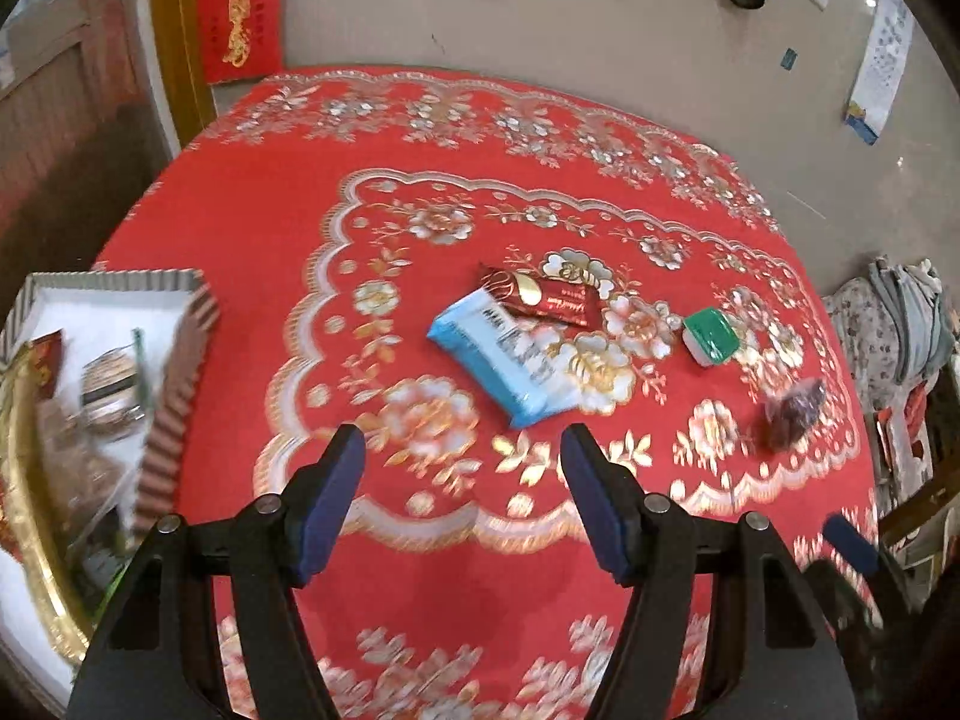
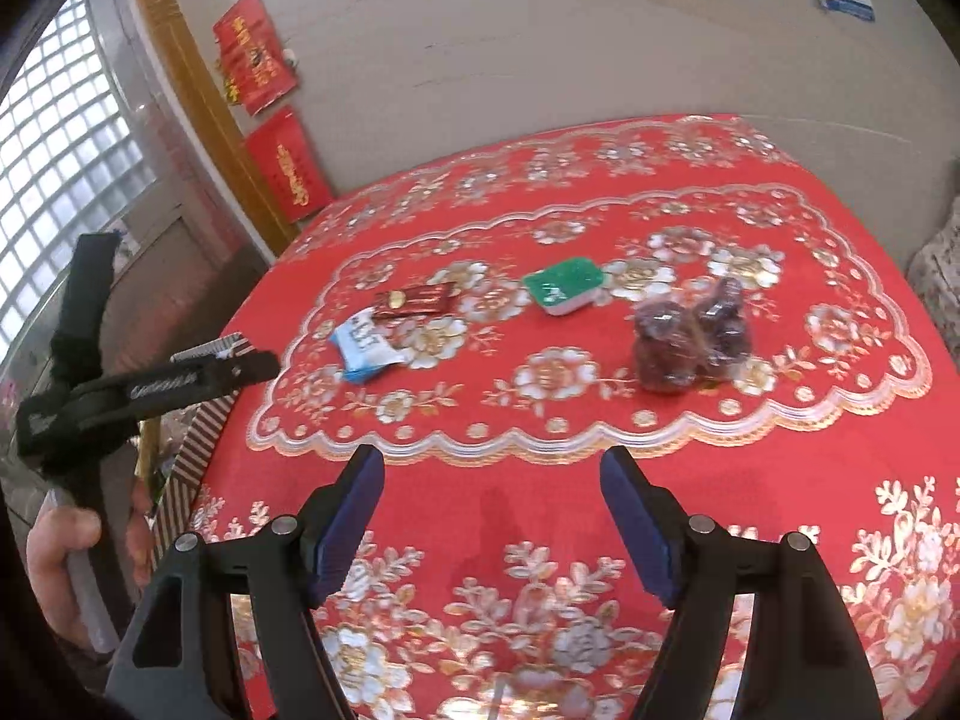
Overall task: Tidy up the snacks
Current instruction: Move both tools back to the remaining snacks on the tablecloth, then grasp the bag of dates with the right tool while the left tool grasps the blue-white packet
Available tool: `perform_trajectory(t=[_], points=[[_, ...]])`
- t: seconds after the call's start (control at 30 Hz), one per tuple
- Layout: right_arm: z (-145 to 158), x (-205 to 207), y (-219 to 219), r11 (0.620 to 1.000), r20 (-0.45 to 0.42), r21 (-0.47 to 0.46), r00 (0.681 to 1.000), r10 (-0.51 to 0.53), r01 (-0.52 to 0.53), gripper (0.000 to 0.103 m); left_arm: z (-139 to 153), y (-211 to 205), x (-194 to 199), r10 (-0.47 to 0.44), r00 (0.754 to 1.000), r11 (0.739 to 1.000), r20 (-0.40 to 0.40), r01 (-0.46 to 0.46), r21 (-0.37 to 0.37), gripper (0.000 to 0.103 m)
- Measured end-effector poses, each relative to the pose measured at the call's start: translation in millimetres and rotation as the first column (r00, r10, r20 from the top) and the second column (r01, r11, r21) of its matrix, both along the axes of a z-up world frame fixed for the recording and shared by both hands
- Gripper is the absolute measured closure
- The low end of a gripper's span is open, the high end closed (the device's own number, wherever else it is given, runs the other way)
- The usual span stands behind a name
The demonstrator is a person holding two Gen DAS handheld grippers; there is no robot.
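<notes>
On the red flowered tablecloth [image 1: 252, 276] lie a blue-and-white snack packet [image 1: 501, 357] [image 2: 365, 347], a dark red wrapped candy [image 1: 537, 295] [image 2: 414, 300], a green-topped white cup [image 1: 711, 333] [image 2: 564, 285] and a clear bag of dark brown snacks [image 1: 792, 411] [image 2: 690, 339]. My left gripper [image 1: 459, 450] hovers open just short of the blue packet, nothing between its fingers. My right gripper [image 2: 492, 471] is open and empty, well short of the brown bag. The left gripper's black body [image 2: 144, 387] shows at the left of the right wrist view.
A striped-walled box [image 1: 180, 396] holding several snacks sits at the table's left edge, a gold-rimmed tray [image 1: 36, 540] beside it. A hand [image 2: 66, 558] grips the left tool. A beige wall [image 1: 540, 12] with red paper banners [image 2: 264, 60] stands behind the table.
</notes>
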State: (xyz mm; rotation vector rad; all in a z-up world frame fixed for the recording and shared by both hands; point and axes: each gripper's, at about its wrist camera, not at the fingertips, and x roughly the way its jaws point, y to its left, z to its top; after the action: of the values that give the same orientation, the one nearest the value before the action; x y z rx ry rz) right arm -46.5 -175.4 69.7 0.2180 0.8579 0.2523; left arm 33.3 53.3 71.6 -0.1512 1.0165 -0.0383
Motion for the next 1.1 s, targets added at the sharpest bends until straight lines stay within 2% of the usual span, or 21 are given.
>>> perform_trajectory(t=[0.2, 0.27, 0.37, 0.57, 0.7, 0.73, 0.77, 0.83, 0.93, 1.1], points=[[-1, -3, -33, 0.998, 0.004, 0.015, 0.998, -0.058, 0.058, 0.026, -14, -17, 35, 0.029, 0.999, 0.999, -0.042, -0.031, -0.043, 0.036], [-2, -4, -42, 0.997, 0.004, 0.018, 0.997, -0.074, 0.074, 0.026, -20, -21, 43, 0.044, 0.998, 0.998, -0.054, -0.046, -0.033, 0.036], [-3, -4, -56, 0.995, 0.004, 0.022, 0.995, -0.099, 0.099, 0.026, -31, -25, 53, 0.052, 0.995, 0.996, -0.087, -0.059, -0.069, 0.036], [-11, 9, -77, 0.990, -0.013, 0.016, 0.990, -0.143, 0.143, 0.024, -47, -35, 62, 0.051, 0.990, 0.997, -0.131, -0.058, -0.046, 0.036], [-15, 28, -82, 0.986, -0.031, 0.036, 0.987, -0.160, 0.161, 0.023, -48, -36, 64, 0.052, 0.991, 0.998, -0.125, -0.057, -0.033, 0.035], [-15, 37, -79, 0.990, -0.022, 0.033, 0.990, -0.139, 0.140, 0.022, -48, -36, 63, 0.048, 0.991, 0.998, -0.125, -0.053, -0.032, 0.035], [-14, 43, -77, 0.993, -0.012, 0.021, 0.993, -0.116, 0.116, 0.018, -48, -36, 63, 0.041, 0.991, 0.999, -0.123, -0.045, -0.027, 0.035], [-14, 58, -67, 0.996, 0.021, -0.062, 0.998, -0.056, 0.057, 0.016, -49, -36, 64, 0.033, 0.992, 0.999, -0.124, -0.037, -0.027, 0.035], [-19, 76, -65, 0.984, 0.047, -0.176, 0.998, -0.034, 0.042, 0.014, -50, -36, 65, 0.027, 0.991, 0.999, -0.128, -0.032, -0.034, 0.028], [-36, 99, -69, 0.985, -0.022, -0.170, 1.000, -0.002, -0.002, 0.014, -53, -44, 64, 0.016, 0.992, 1.000, -0.124, -0.015, 0.007, 0.019]])
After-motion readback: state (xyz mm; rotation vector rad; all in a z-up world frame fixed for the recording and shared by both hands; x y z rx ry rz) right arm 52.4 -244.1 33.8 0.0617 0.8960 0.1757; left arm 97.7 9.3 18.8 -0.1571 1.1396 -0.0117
